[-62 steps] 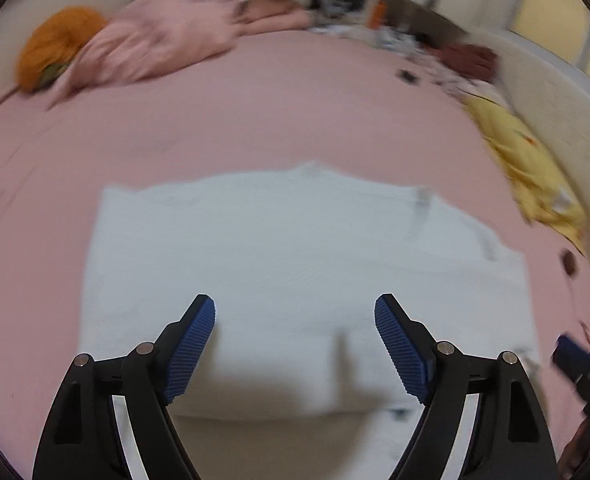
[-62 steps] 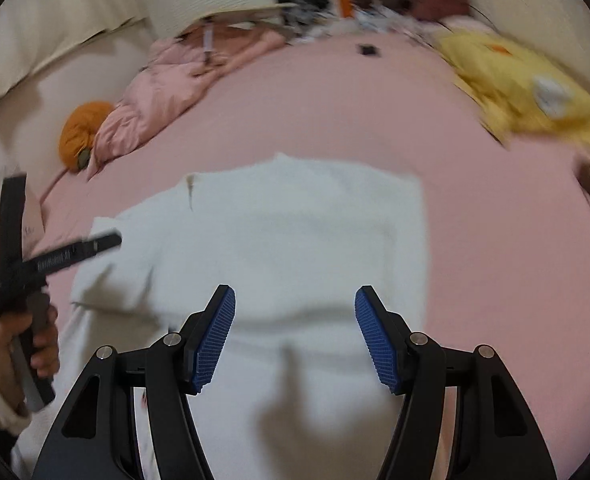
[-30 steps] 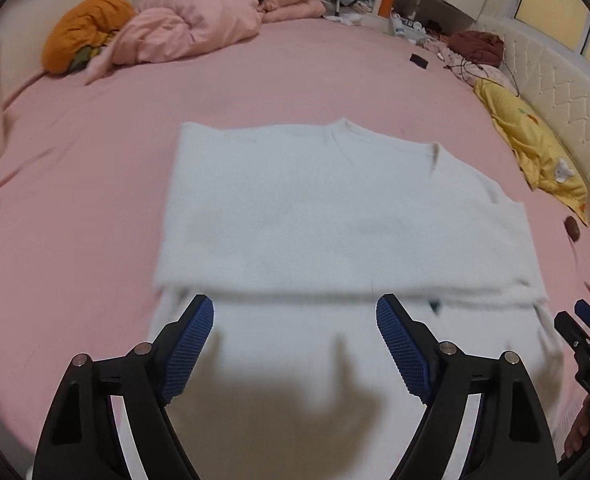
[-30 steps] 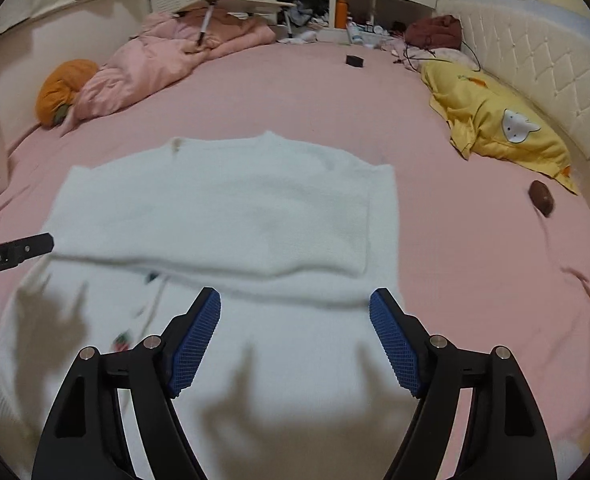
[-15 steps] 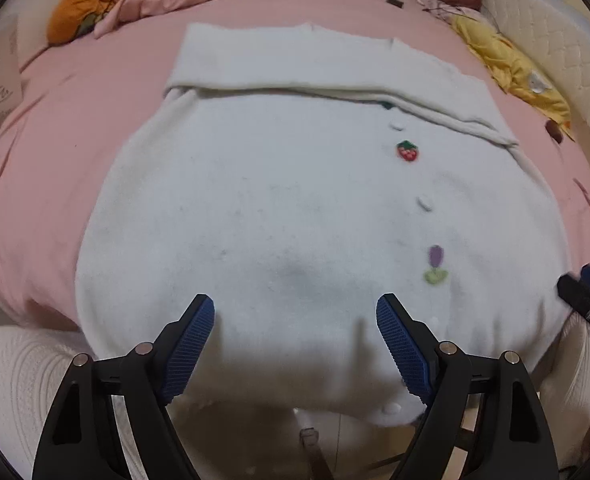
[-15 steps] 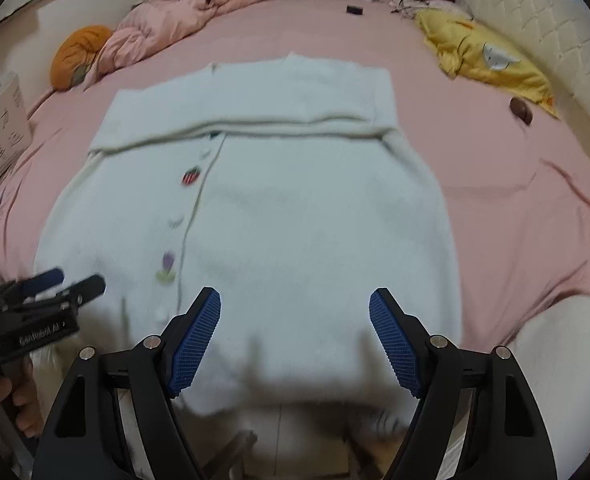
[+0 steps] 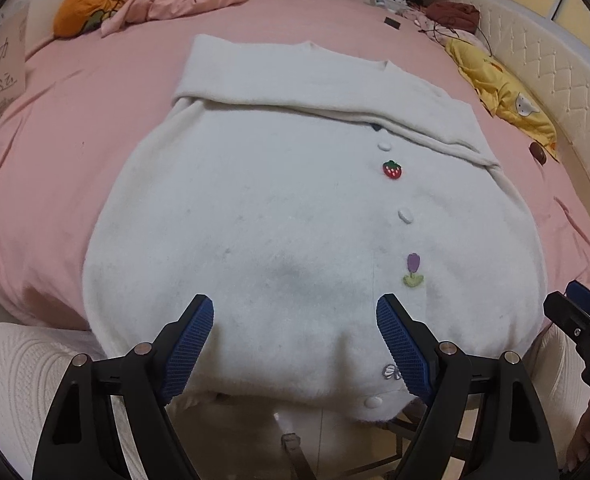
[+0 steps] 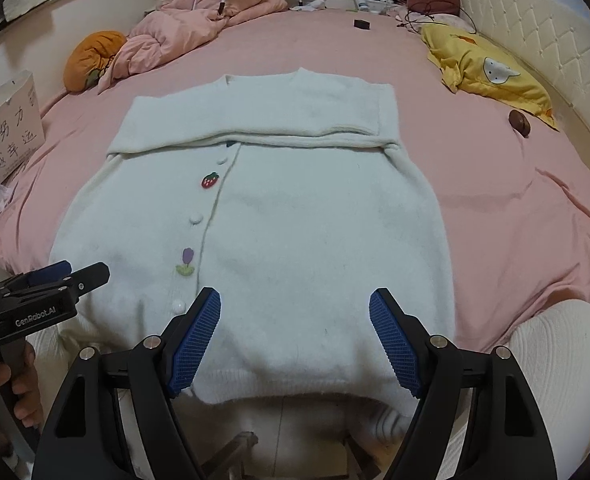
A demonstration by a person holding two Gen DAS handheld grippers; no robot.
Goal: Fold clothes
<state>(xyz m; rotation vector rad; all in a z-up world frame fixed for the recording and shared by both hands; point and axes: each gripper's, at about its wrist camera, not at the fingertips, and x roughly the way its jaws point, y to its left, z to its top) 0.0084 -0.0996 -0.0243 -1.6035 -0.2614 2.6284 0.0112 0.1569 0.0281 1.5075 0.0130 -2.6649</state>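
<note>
A white fluffy cardigan (image 7: 279, 208) (image 8: 295, 220) lies flat on the pink bed (image 7: 55, 128), its sleeves folded across the chest. Its hem hangs over the near bed edge. A strawberry patch (image 7: 392, 169) and a tulip patch (image 7: 413, 268) sit along the button line. My left gripper (image 7: 295, 344) hovers open just above the hem, nothing between its blue pads. My right gripper (image 8: 295, 336) is open too, over the hem's right half. The left gripper (image 8: 51, 280) also shows at the right wrist view's left edge, held by a hand.
A pink quilt (image 8: 199, 28) and an orange cushion (image 8: 91, 60) lie at the far left. A yellow pillow (image 8: 487, 68) and a small brown object (image 8: 519, 122) sit at the right, by the padded headboard (image 8: 543, 40). A lettered paper bag (image 8: 11, 136) stands left. White-clad knees (image 7: 23, 376) frame the bed edge.
Both grippers pulled back toward the near bed edge, so the cardigan's lower body and hem came into view. In the last half second the views steadied with little further motion.
</note>
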